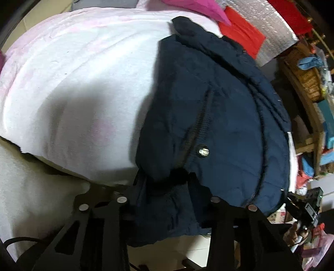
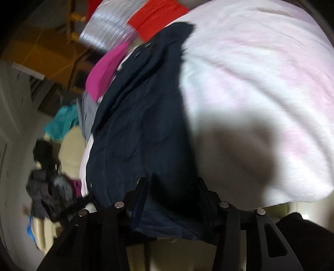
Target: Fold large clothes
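Navy padded jacket (image 1: 219,116), zipper and one metal snap facing up, spread over the right part of a white-and-pink fleece blanket (image 1: 79,87), collar end pointing away toward the far clutter. Near hem bunched and drooping over the blanket's edge, straight into the left gripper (image 1: 165,177): fabric pinched between narrowly set fingers, folds hanging below the grip. Seen from the right wrist, same jacket (image 2: 142,129) along the blanket's (image 2: 261,87) left side, its near edge packed between the fingers of the right gripper (image 2: 173,187); apparently clamped too, though blur and dark cloth hide the fingertips. Both grippers thus at the jacket's near edge. Beyond the collar, a red cloth (image 1: 242,35) on silver foil matting (image 1: 269,27) and a magenta garment (image 1: 196,8). Wicker basket (image 1: 306,77) off to the right.
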`<state>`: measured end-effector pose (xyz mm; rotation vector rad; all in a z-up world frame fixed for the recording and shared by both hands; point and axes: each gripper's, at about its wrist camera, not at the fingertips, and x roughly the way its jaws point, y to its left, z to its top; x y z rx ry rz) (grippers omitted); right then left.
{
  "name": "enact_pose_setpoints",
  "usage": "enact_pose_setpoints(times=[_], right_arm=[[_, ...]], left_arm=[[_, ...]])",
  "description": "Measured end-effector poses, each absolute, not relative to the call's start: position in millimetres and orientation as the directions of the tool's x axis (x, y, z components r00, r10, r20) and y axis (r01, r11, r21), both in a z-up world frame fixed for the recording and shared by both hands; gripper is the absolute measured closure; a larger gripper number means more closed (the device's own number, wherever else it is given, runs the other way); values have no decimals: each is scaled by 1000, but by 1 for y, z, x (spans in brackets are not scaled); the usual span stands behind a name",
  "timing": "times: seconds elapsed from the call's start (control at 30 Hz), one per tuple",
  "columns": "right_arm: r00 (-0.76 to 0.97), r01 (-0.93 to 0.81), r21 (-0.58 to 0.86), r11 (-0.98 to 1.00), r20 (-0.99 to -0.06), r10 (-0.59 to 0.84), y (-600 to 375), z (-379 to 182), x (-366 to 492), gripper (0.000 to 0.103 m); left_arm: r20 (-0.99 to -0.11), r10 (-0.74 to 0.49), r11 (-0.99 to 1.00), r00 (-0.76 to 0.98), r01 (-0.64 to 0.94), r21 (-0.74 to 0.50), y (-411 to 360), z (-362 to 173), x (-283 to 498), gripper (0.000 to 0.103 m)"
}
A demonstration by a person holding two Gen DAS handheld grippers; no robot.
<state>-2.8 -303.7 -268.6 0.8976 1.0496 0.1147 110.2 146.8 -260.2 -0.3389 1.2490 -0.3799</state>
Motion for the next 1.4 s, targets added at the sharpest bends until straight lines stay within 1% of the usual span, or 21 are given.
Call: enact_pose_setpoints(times=[0.13, 0.17, 0.2, 0.27, 0.37, 0.5, 0.6, 0.7, 0.73, 0.77, 0.8, 0.83, 0.93, 1.03, 1.07, 1.13, 1.17, 1.2, 1.27, 1.3, 1.4], right_arm=[[493, 328, 630, 704, -750, 442, -297, -271, 1, 53], [486, 346, 626, 699, -756, 437, -299, -274, 0, 53], [483, 354, 623, 697, -761, 434, -301, -275, -1, 55], [475, 366, 594, 717, -781, 405, -303, -269, -5, 55], [458, 414, 567, 712, -806, 376, -309, -268, -20, 47], [352, 434, 459, 775, -879, 322, -300, -280, -22, 47], [289, 404, 408, 819, -906, 309, -287, -297, -13, 35], [265, 368, 406, 837, -908, 324, -271, -308, -3, 35], [268, 346, 406, 846, -907, 326, -266, -308, -1, 36], [270, 301, 430, 851, -895, 356, -257, -305, 1, 42], [276, 272, 449, 851, -884, 378, -252, -302, 2, 53], [284, 246, 461, 852, -875, 392, -247, -298, 2, 64], [311, 198, 477, 856, -859, 407, -240, -290, 1, 64], [244, 265, 477, 838, -874, 420, -245, -311, 7, 61], [229, 275, 478, 834, -875, 426, -241, -313, 10, 53], [227, 248, 469, 848, -879, 420, -234, -314, 15, 52], [233, 226, 462, 857, -880, 413, -228, -310, 16, 58], [240, 220, 473, 853, -874, 422, -227, -307, 16, 64], [275, 200, 518, 832, -844, 460, -230, -292, 15, 79], [296, 181, 541, 821, -826, 479, -231, -282, 15, 80], [357, 82, 616, 784, -752, 554, -229, -244, 8, 82]], left_arm=[[-862, -433, 899, 263, 62, -433, 149, -266, 112, 63], [-866, -429, 901, 258, 51, -431, 150, -267, 112, 58], [-871, -424, 903, 246, 43, -427, 150, -270, 112, 48], [-887, -410, 911, 214, 40, -411, 149, -275, 111, 38], [-909, -381, 924, 165, 27, -382, 148, -285, 107, 38], [-918, -360, 932, 168, 32, -360, 144, -288, 105, 38], [-924, -341, 940, 170, 70, -334, 130, -288, 105, 38], [-915, -370, 928, 160, 101, -358, 122, -288, 99, 39], [-907, -388, 921, 162, 110, -374, 120, -287, 97, 42], [-900, -404, 914, 165, 118, -389, 119, -285, 95, 50], [-893, -418, 908, 169, 123, -402, 119, -283, 93, 56], [-885, -432, 901, 173, 127, -415, 121, -281, 91, 56], [-886, -429, 902, 174, 137, -410, 120, -281, 90, 56], [-898, -419, 906, 132, 125, -404, 116, -291, 92, 37], [-897, -424, 903, 120, 132, -409, 114, -293, 93, 36], [-896, -426, 901, 124, 151, -408, 112, -292, 94, 38], [-889, -439, 894, 128, 155, -420, 113, -291, 93, 43], [-884, -449, 890, 133, 157, -428, 114, -288, 93, 59], [-878, -460, 885, 128, 147, -442, 119, -284, 94, 76], [-868, -481, 874, 121, 142, -464, 122, -279, 95, 84], [-811, -569, 819, 135, 181, -545, 130, -253, 96, 85]])
